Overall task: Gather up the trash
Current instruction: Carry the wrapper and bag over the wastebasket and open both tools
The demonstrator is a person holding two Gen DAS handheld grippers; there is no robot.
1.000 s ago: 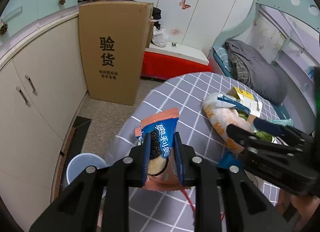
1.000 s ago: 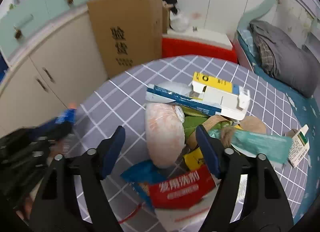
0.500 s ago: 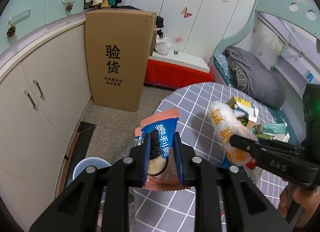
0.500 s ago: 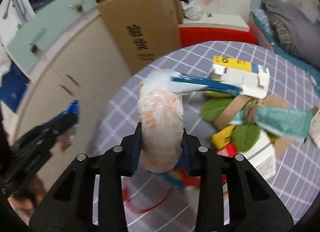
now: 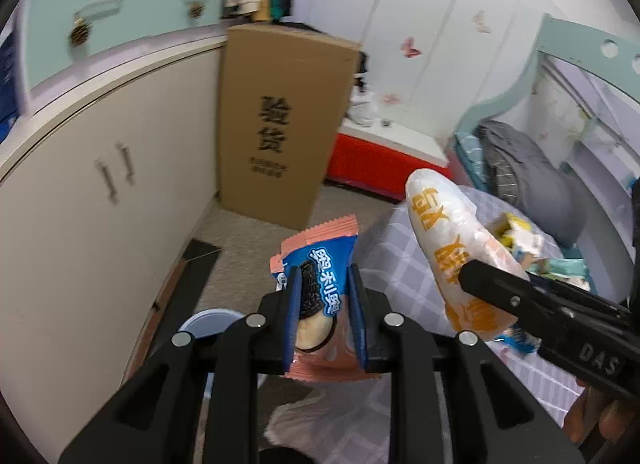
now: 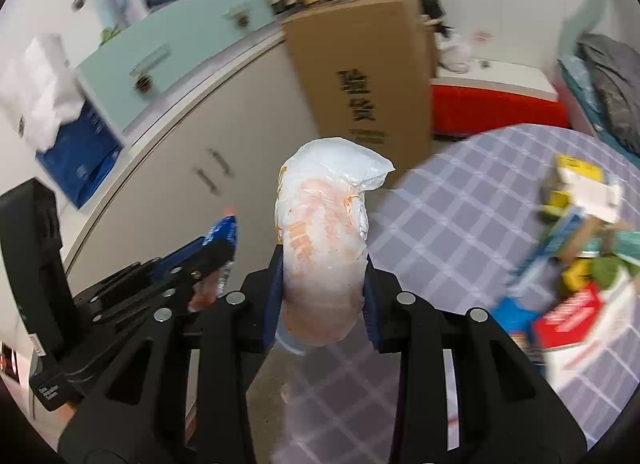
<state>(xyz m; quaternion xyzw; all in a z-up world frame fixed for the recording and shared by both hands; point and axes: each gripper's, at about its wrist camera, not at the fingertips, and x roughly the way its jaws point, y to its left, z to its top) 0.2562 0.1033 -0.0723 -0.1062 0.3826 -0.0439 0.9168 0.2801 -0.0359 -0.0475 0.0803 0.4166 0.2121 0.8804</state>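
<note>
Where the left wrist view looks down along its own fingers, the left gripper (image 5: pixel 325 314) is pinching a blue and pink cookie wrapper (image 5: pixel 318 296) between its blue pads; the wrapper stands upright, its crimped top edge above the fingertips. Landmark: the tall cardboard box (image 5: pixel 280 123) with black printed characters, standing on the floor against the cream cabinet (image 5: pixel 100 191). The wrapper hangs in front of the box, over bare floor. A pale round bin rim (image 5: pixel 208 320) shows on the floor below the gripper's left finger, nearer the camera than the box. To the right of the box, the right gripper (image 5: pixel 472 276) enters from the right edge, clamped on a white plastic bag with orange print (image 5: pixel 452 248); the bag tilts up toward the box. Behind it lies the grey checked table (image 5: pixel 404 264) with blurred litter at its far side.

Right wrist view: the right gripper (image 6: pixel 323 296) has its pads pressed against both sides of the white plastic bag (image 6: pixel 322 232), which bulges above the fingertips directly below the cardboard box (image 6: pixel 368 75). The left gripper (image 6: pixel 208 252) sits left of the box, low, with the cookie wrapper (image 6: pixel 222 238) in its tips, blurred. Right of the box, the checked table (image 6: pixel 460 223) carries a trash pile (image 6: pixel 576 248) of cartons and packets at its right side, well apart from the bag.
</note>
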